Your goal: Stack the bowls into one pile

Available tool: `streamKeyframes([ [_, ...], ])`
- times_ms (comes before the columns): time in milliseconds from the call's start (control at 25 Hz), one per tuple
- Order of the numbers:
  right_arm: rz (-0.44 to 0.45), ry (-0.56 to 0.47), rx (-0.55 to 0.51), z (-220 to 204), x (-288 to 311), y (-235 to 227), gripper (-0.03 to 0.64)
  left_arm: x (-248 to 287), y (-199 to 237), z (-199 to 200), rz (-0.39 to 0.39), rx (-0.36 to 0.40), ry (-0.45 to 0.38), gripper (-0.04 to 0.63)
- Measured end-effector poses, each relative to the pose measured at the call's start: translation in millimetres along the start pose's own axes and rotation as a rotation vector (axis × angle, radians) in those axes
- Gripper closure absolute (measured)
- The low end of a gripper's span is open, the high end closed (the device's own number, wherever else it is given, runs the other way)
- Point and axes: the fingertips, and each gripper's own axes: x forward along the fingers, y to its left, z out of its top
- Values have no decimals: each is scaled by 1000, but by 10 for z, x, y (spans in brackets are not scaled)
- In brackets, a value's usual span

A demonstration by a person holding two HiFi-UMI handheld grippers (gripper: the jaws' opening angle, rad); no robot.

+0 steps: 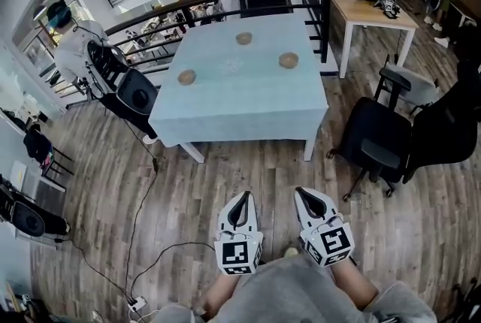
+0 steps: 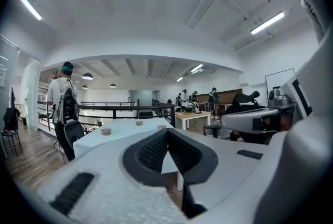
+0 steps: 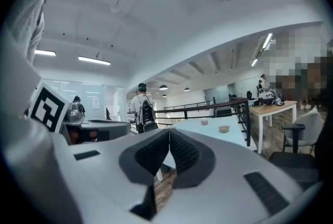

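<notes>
We've got left tool (image 1: 242,198) & right tool (image 1: 304,194) low over the wood floor (image 1: 225,171), both empty w/ jaws pressed together, well short of the pale-blue worktop (image 1: 240,104) where 3 brown bowls (near-left bowl (image 1: 186,76), far bowl (image 1: 243,37), right bowl (image 1: 288,59)) sit apart, unstacked, too small to see inside.

Head view steeply down, both gripper views level, all share distant table (image 1: 240,100)
</notes>
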Motion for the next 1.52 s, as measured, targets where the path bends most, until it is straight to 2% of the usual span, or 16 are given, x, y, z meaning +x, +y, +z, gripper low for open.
streamKeyframes([
  [280,6,9,102,-94,-100,-136,591,-49,-110,-38,16,-2,1,575],
  [480,35,38,96,-177,-113,-110,591,-105,-109,-88,20,-5,8,577],
  [680,58,43,163,-192,-69,-87,591,-51,-79,-97,15,2,2,577],
  [1000,39,2,131,-115,146,-159,591,126,80,-131,9,-1,-3,575],
  [1200,26,-43,147,-17,330,-276,591,332,195,-136,1,1,-4,577],
  [1320,18,-49,101,18,483,-311,591,467,306,-117,4,-1,-5,575],
  [1520,14,-58,97,76,804,-319,591,632,549,-66,15,2,-9,575],
])
